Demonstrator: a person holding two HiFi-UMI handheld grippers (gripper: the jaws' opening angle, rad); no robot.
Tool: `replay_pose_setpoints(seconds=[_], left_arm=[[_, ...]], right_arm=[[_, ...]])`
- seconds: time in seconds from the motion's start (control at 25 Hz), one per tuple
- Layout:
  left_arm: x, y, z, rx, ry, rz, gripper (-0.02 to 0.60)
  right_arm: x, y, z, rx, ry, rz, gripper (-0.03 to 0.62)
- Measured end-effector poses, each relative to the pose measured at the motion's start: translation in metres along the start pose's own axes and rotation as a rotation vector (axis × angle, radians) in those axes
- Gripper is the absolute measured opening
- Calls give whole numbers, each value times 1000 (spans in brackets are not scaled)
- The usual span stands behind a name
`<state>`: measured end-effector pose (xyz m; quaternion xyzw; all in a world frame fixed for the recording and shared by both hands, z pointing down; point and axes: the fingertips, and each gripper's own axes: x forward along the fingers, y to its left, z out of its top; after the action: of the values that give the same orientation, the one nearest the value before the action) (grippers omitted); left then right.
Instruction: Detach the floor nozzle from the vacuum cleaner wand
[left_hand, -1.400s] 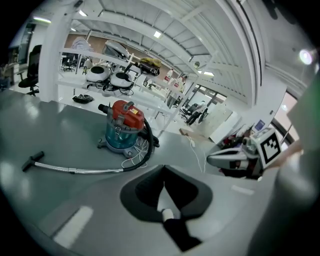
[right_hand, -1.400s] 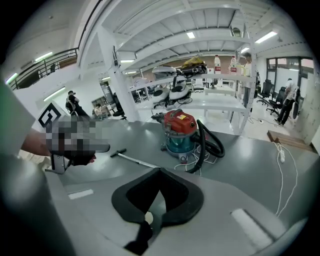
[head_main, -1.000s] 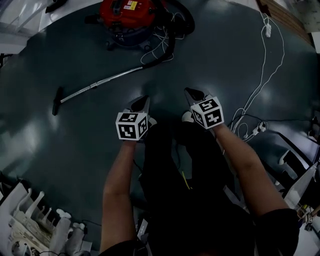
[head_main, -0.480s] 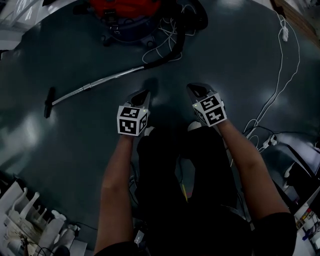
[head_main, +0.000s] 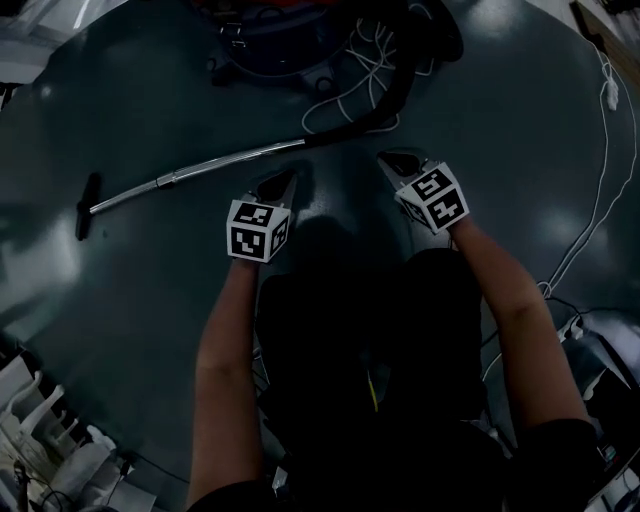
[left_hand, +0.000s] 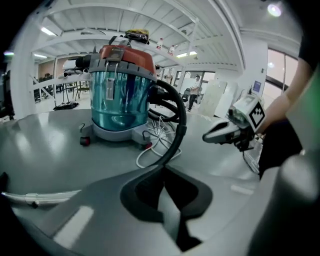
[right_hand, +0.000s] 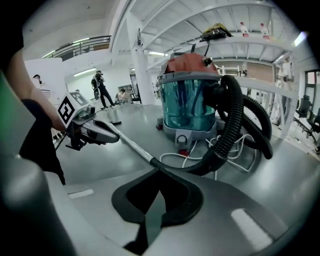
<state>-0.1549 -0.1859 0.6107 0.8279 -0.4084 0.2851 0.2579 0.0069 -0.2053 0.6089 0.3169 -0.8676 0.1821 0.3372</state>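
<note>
The silver wand (head_main: 200, 165) lies on the dark floor, with the black floor nozzle (head_main: 84, 205) on its left end. Its right end joins the black hose (head_main: 385, 105), which curves up to the red and teal vacuum cleaner (left_hand: 122, 95). My left gripper (head_main: 285, 178) is shut and empty, its tip just short of the wand's hose end. My right gripper (head_main: 392, 160) is also shut and empty, beside the hose bend. In the left gripper view a stretch of wand (left_hand: 40, 197) shows at the lower left. The right gripper view shows the wand (right_hand: 131, 143) running back from the hose (right_hand: 230, 130).
A white power cord (head_main: 350, 75) lies coiled by the vacuum's base. Another white cable (head_main: 600, 180) trails down the right side of the floor. White racks with parts (head_main: 40, 440) stand at the lower left. My own legs fill the lower middle of the head view.
Both grippers have dropped toward the floor and moved closer to the wand's hose end. In the head view the vacuum has slid up toward the top edge.
</note>
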Motion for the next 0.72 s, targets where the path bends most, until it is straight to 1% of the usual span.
replay_pose_setpoints(seconds=[0.16, 0.28, 0.36, 0.44, 0.56, 0.72], left_arm=[[35, 20, -27, 26, -11, 18, 9], [55, 26, -36, 4, -37, 20, 9], [65, 27, -37, -11, -61, 14, 9], [73, 27, -39, -20, -71, 5, 9], [81, 26, -50, -24, -63, 4, 9], [93, 22, -55, -27, -83, -3, 9]], right_arm=[[48, -9, -7, -67, -36, 48, -3], [72, -10, -9, -88, -73, 79, -3], [86, -11, -14, -98, -79, 83, -3], [97, -4, -20, -97, -84, 89, -3], [109, 10, -24, -93, -95, 110, -3], [111, 11, -32, -116, -82, 126, -3]])
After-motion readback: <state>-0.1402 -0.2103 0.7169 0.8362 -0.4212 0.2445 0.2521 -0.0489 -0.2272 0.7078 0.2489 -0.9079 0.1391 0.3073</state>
